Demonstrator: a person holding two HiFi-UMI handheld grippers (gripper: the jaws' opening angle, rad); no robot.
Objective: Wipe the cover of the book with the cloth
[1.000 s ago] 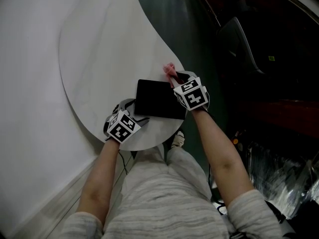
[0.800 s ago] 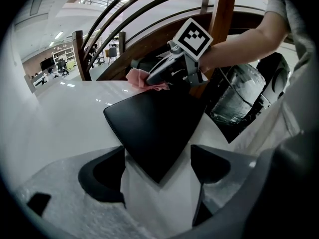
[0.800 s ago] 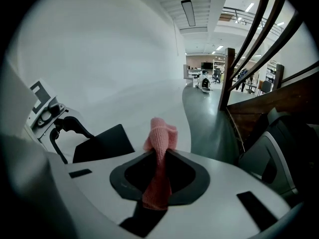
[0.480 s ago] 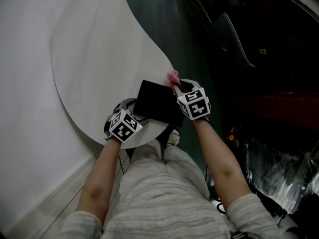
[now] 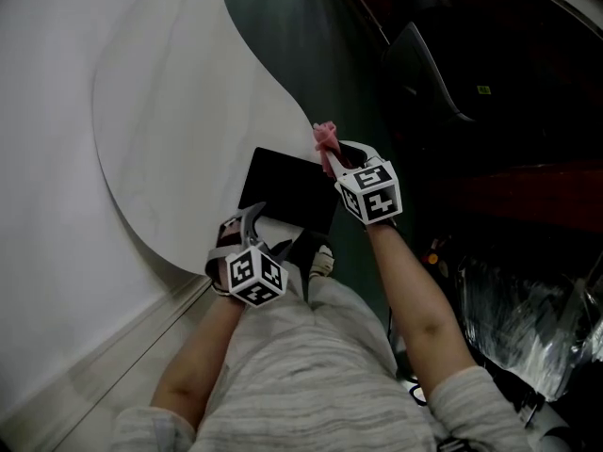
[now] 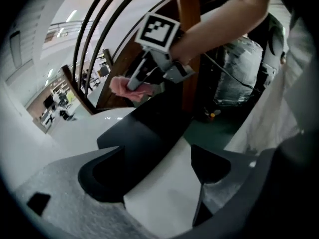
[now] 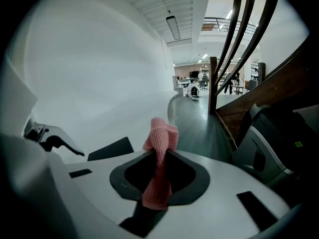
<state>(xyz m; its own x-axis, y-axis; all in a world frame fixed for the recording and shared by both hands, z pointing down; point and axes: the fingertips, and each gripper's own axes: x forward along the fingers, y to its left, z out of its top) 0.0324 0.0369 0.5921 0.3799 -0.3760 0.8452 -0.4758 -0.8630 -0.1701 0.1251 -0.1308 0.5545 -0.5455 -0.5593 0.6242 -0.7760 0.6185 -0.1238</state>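
Black book (image 5: 287, 191), one, lay at the near right edge of the round white table (image 5: 170, 111). One pink cloth (image 5: 327, 139) was clamped in the right gripper (image 5: 332, 153), just beside the book's far right corner. The left gripper (image 5: 247, 217) stood with jaws apart at the book's near corner, gripping nothing. White tabletop extended wide toward the far left edge.

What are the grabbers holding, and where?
The right gripper pinches the pink cloth around its middle, one end poking out. The left gripper holds nothing; its jaws stand apart.
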